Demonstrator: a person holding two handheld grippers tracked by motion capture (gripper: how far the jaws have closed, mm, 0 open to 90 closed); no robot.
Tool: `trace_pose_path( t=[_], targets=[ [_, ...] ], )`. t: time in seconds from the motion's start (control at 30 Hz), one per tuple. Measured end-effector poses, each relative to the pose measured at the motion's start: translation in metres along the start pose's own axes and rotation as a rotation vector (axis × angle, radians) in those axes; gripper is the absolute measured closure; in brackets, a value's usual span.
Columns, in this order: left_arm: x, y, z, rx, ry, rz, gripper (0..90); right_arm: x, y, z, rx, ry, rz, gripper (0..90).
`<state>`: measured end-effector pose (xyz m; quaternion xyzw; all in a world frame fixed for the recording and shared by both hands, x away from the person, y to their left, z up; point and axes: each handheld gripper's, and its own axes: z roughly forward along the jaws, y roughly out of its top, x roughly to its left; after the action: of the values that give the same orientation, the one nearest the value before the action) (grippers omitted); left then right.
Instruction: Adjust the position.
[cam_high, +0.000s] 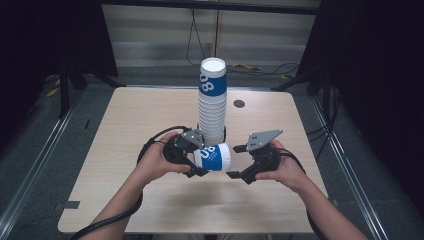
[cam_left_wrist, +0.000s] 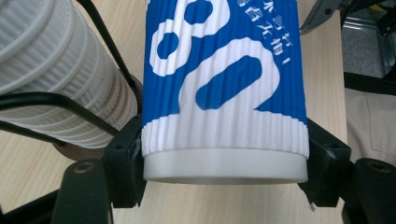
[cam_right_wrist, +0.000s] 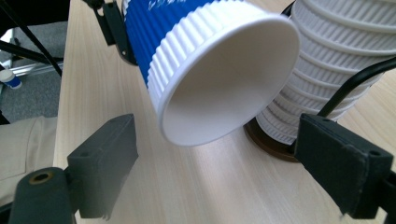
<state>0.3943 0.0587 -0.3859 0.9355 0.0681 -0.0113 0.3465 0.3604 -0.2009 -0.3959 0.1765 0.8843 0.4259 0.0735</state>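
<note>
A blue-and-white ribbed paper cup (cam_high: 212, 156) lies level above the table, its open mouth turned toward my right gripper. My left gripper (cam_high: 200, 160) is shut on it near its base, one jaw on each side (cam_left_wrist: 224, 172); the cup (cam_left_wrist: 224, 93) shows a big white print. My right gripper (cam_high: 235, 161) stands open just in front of the mouth. In the right gripper view the cup (cam_right_wrist: 219, 70) hangs ahead of my right gripper (cam_right_wrist: 219, 163), untouched by either pad. A tall stack of the same cups (cam_high: 212, 100) stands upright just behind.
The stack (cam_right_wrist: 336, 60) rests on a brown round base (cam_right_wrist: 266, 140) at the middle of the light wooden table (cam_high: 140, 115). A dark round grommet (cam_high: 239, 104) sits at the back right. Black cables (cam_left_wrist: 56, 100) loop beside the stack (cam_left_wrist: 56, 70).
</note>
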Motion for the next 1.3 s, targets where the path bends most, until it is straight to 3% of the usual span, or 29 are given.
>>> trace_pose_path(
  t=[0.4, 1.3],
  targets=[
    [0.0004, 0.001, 0.0021, -0.015, -0.026, 0.005, 29.9, -0.0026, 0.0022, 0.0017, -0.03, -0.004, 0.009, 12.3],
    [-0.0011, 0.0022, 0.0028, -0.05, -0.062, 0.014, 29.9, -0.0017, 0.002, 0.0085, -0.028, 0.025, -0.016, 10.2]
  ],
)
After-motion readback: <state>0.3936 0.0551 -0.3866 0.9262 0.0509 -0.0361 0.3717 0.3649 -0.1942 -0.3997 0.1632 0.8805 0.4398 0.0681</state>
